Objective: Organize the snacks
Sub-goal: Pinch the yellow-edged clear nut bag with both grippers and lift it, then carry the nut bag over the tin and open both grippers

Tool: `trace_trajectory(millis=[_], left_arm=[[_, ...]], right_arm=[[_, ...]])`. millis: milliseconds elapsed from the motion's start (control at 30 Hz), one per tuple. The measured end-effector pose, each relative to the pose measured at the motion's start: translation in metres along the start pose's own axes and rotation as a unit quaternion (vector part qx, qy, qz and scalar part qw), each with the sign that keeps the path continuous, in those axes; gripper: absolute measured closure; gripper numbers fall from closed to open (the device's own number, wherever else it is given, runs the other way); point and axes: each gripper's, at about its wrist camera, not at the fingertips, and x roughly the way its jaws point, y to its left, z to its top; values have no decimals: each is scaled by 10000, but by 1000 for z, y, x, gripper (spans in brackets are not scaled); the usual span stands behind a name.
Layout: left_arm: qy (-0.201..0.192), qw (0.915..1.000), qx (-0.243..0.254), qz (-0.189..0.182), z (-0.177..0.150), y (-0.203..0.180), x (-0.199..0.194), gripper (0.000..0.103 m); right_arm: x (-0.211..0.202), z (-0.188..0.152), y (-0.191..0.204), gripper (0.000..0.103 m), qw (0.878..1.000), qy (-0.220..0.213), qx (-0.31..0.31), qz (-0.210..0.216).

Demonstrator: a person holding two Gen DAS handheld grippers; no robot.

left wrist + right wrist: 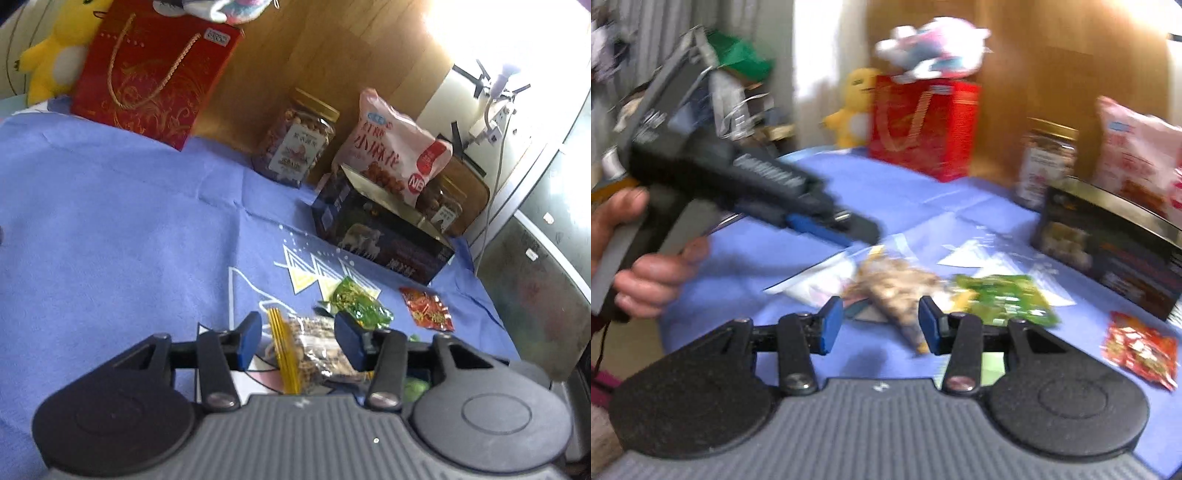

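Note:
A clear zip bag of brown snacks (314,347) with a yellow seal lies on the blue cloth (110,206). My left gripper (298,341) is open, its blue pads on either side of the bag, just above it. A green packet (360,302) and a red packet (428,308) lie beyond. In the right wrist view, my right gripper (881,325) is open and empty, over the near end of the same bag (897,286). The left gripper (849,229) shows there too, held in a hand above the bag's far end. The green packet (1004,295) and red packet (1141,350) lie to the right.
A dark open box (380,236) stands at the back right, with a pink snack bag (391,147) and a jar (447,206) in or behind it. A second jar (295,147), a red gift bag (147,77) and a yellow plush toy (55,48) stand along the back.

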Motion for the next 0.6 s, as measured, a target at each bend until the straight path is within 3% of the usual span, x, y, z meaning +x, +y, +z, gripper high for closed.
trace_trajectory(millis=[133,333,367,433,533,600], left_arm=[[255,9997,37,-59,-3,-2,12,49],[467,9986,183,-176,-11,-4,23,52],[506,9984,205,-174,-12,-3,25,56],[429,9986,263,-131,-15,-4,22,59],[376,9987,238,-262,-11,-5,14,59],[261,9985,332,-341,-4,-11,9,59]], right_arm=[[17,-3,-10,49,9991,232,257,-264],[37,-7,-3,50,9981,530,24,-300],[40,-7,0,52,9982,524,-48,-301],[39,-6,3,71,9985,499,-126,-203],[36,-3,11,79,9981,431,-338,-284],[33,2,8,79,9984,311,-320,-342]])
